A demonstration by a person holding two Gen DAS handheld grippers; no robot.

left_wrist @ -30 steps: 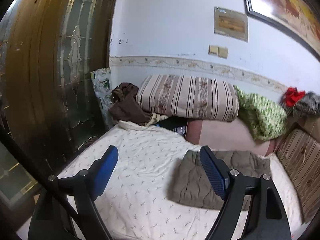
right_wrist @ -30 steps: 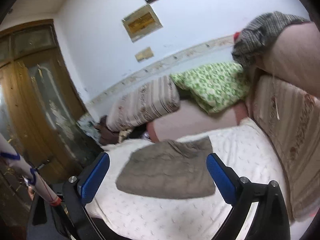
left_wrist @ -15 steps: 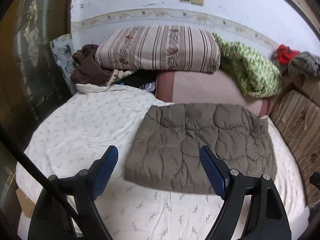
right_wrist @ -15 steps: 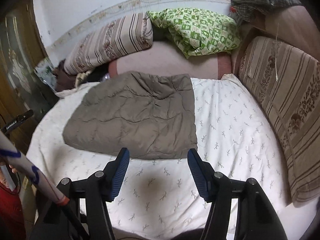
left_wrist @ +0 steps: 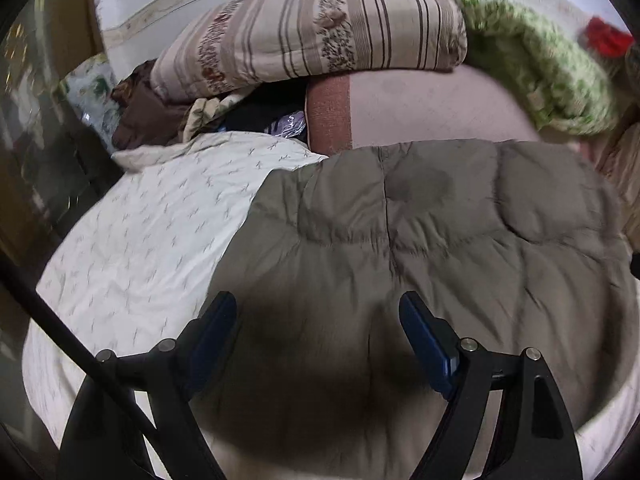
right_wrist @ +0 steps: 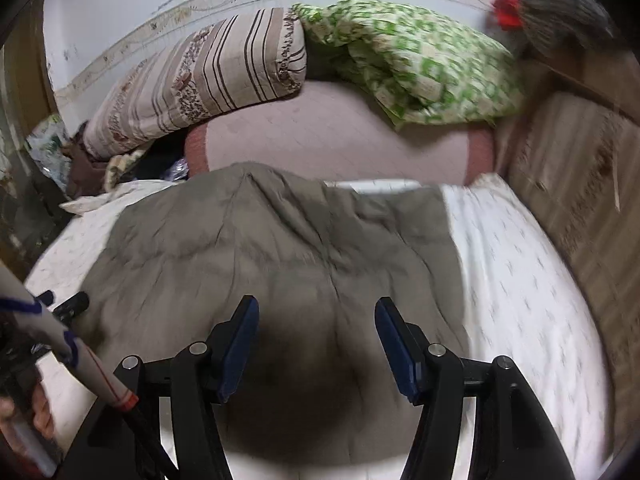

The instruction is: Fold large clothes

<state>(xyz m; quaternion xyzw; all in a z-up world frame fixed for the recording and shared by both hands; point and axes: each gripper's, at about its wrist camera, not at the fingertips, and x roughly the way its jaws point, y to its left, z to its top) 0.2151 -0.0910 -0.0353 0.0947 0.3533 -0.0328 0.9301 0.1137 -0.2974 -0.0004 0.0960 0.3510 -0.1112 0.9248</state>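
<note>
The olive-grey quilted padded garment (left_wrist: 440, 240) is showing a soft, matt cloth face, puffed between stitched seams. Under it, the white printed cotton-like bedsheet (left_wrist: 160, 232) is looking thin, matt and lightly creased. The left gripper (left_wrist: 318, 328) is presenting matt black plastic arms, blue ribbed pads (left_wrist: 424, 328) and small shiny metal pins; the right gripper (right_wrist: 316, 330) is looking the same. Behind, the striped beige fabric cushion (right_wrist: 208, 76) is appearing woven and matt, the green-and-cream checked cloth (right_wrist: 416, 68) soft and crumpled, and the pink bolster (right_wrist: 332, 136) is reading as slightly rough, napped fabric.
</note>
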